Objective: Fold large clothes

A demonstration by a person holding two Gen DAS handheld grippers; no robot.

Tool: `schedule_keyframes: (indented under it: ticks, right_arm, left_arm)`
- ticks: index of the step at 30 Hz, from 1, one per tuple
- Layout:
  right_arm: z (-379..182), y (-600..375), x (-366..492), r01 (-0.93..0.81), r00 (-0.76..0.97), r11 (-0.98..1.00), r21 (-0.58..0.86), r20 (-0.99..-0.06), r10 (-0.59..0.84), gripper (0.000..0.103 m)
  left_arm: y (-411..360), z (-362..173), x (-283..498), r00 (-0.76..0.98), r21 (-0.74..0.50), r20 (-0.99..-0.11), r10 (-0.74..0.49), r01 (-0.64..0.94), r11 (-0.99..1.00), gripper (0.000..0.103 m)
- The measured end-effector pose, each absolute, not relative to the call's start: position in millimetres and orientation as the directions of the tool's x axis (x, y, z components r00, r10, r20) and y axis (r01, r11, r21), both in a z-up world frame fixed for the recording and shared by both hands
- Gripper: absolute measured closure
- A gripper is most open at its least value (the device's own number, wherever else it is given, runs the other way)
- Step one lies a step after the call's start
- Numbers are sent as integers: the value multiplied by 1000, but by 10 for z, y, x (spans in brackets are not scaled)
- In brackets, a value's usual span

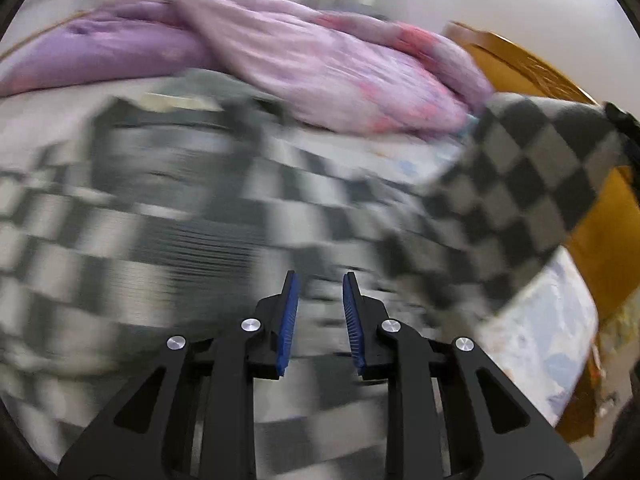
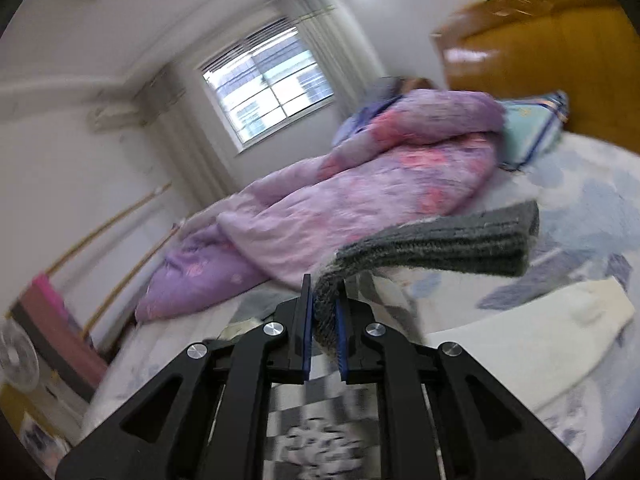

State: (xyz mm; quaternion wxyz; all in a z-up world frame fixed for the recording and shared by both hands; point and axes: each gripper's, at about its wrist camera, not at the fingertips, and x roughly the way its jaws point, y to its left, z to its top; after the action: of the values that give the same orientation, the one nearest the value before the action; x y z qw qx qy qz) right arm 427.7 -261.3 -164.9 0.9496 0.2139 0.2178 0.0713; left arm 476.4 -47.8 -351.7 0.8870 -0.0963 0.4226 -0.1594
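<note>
A grey and white checkered sweater (image 1: pixel 168 216) lies spread on the bed, blurred by motion. My left gripper (image 1: pixel 320 280) hovers just above it, open, with nothing between its blue pads. One sleeve (image 1: pixel 532 176) is lifted at the right, held up by my right gripper (image 1: pixel 624 128) at the frame edge. In the right wrist view my right gripper (image 2: pixel 324 292) is shut on the sweater's grey ribbed cuff (image 2: pixel 440 244), which sticks out to the right above the bed.
A bunched purple and pink quilt (image 1: pixel 304 60) lies along the far side of the bed, also in the right wrist view (image 2: pixel 340 208). A pillow (image 2: pixel 532 128) sits by the wooden headboard (image 1: pixel 520 68). The floral sheet (image 2: pixel 580 200) covers the mattress. A fan (image 2: pixel 18 360) stands at left.
</note>
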Motion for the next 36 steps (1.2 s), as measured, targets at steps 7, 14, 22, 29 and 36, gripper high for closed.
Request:
schedule_keyframes:
  ticks: [7, 14, 22, 29, 36]
  right_arm:
    - [-2022, -829, 4564, -169, 823, 927, 335, -470, 320, 94]
    - [-3164, 762, 4795, -217, 657, 966, 138, -711, 249, 91]
    - [-3311, 580, 4588, -252, 566, 922, 294, -728, 387, 67]
    - [-2840, -230, 4306, -287, 614, 888, 360, -642, 459, 59]
    - [-3184, -1493, 4731, 94, 582, 957, 273, -796, 170, 93]
  left_arm:
    - [1026, -3431, 4683, 633, -241, -753, -180, -11, 970, 74]
    - [2059, -3600, 4417, 605, -233, -789, -104, -138, 963, 67]
    - [2273, -3623, 4305, 612, -275, -779, -139, -134, 952, 61]
    - [1918, -3371, 4378, 669, -395, -699, -251, -70, 916, 61]
    - [1330, -3654, 4824, 538, -298, -804, -254, 5, 954, 61]
